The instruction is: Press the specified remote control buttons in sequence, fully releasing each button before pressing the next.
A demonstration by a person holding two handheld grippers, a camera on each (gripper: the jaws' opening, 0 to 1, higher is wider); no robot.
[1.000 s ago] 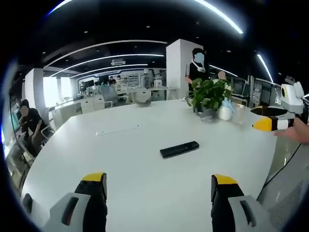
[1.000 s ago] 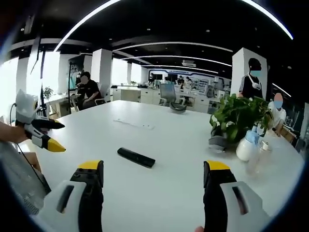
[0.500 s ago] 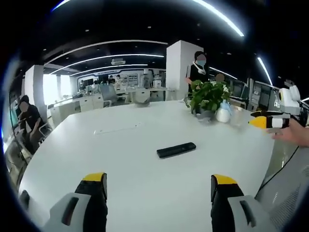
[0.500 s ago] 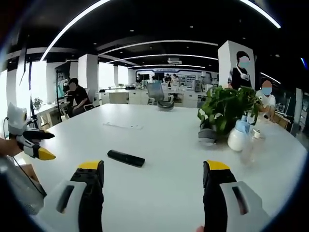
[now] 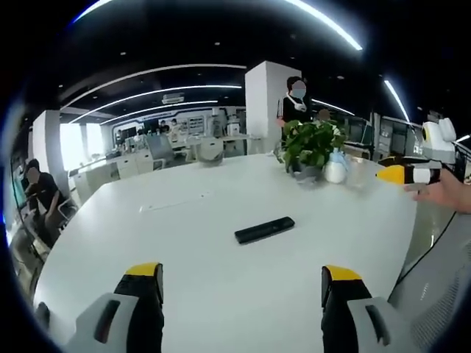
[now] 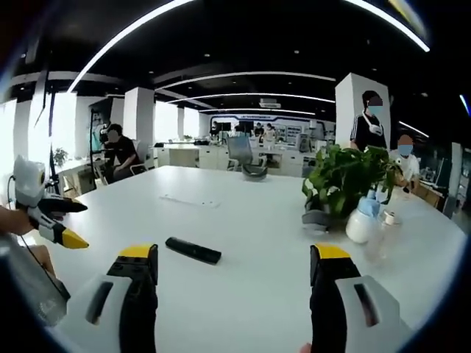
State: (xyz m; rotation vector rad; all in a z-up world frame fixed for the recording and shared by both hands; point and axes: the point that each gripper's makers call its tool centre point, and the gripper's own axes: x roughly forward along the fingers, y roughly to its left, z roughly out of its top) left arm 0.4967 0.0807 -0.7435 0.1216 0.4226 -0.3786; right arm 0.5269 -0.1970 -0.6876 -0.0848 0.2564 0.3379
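Observation:
A slim black remote control point(image 5: 264, 229) lies flat on the white table point(image 5: 176, 243), ahead of my left gripper point(image 5: 241, 283), whose jaws stand wide apart and hold nothing. In the right gripper view the same remote point(image 6: 193, 250) lies left of centre, beyond my right gripper point(image 6: 234, 263), which is open and holds nothing too. The right gripper point(image 5: 412, 173) enters the left gripper view at the far right, held by a hand. The left gripper point(image 6: 57, 224) shows at the left edge of the right gripper view.
A potted green plant point(image 6: 346, 180) and a white spray bottle point(image 6: 360, 223) stand on the table's far right. A thin white strip point(image 6: 190, 199) lies farther back. People stand behind the plant point(image 6: 368, 125); one sits at the left point(image 6: 116, 147). Desks and chairs fill the background.
Both views have shifted slightly with the hands. The remote has stayed where it lay and both grippers remain open.

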